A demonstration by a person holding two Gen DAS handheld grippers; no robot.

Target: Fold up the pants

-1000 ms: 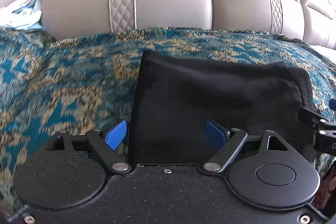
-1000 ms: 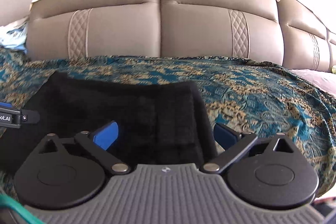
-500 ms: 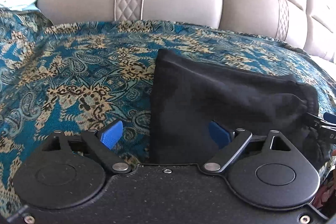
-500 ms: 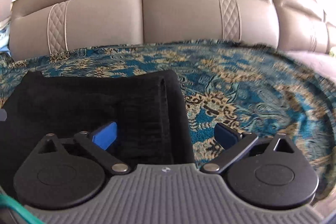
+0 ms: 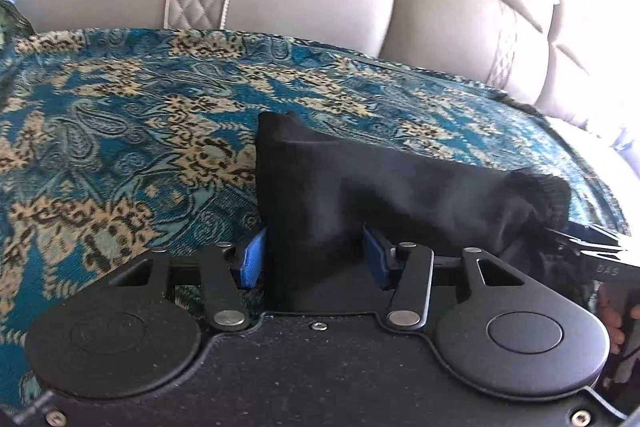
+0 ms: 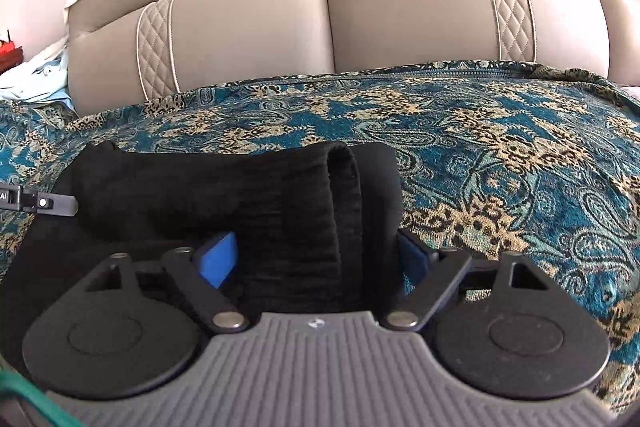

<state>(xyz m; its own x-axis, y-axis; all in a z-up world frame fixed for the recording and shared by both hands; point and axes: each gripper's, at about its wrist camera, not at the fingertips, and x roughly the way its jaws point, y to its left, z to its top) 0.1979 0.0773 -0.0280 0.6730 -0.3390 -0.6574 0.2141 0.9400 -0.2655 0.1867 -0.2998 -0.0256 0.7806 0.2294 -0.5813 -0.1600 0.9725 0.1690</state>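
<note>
The black pants (image 5: 400, 195) lie folded on the teal and gold patterned bedspread (image 5: 120, 147). My left gripper (image 5: 316, 255) has its blue pads close against the folded left edge of the pants, squeezing the cloth. In the right wrist view the pants (image 6: 224, 191) show a ribbed waistband (image 6: 344, 187) at their right end. My right gripper (image 6: 316, 259) has narrowed around that waistband end, with cloth bunched between its pads. Each gripper's tip shows at the edge of the other view.
A beige padded headboard (image 6: 360, 19) rises behind the bed. Light blue and white cloth (image 6: 36, 83) lies at the far left by the headboard. The patterned bedspread (image 6: 520, 155) spreads wide to the right of the pants.
Both grippers moved forward and closed from wide open onto the two ends of the pants. The cloth now bunches between the pads.
</note>
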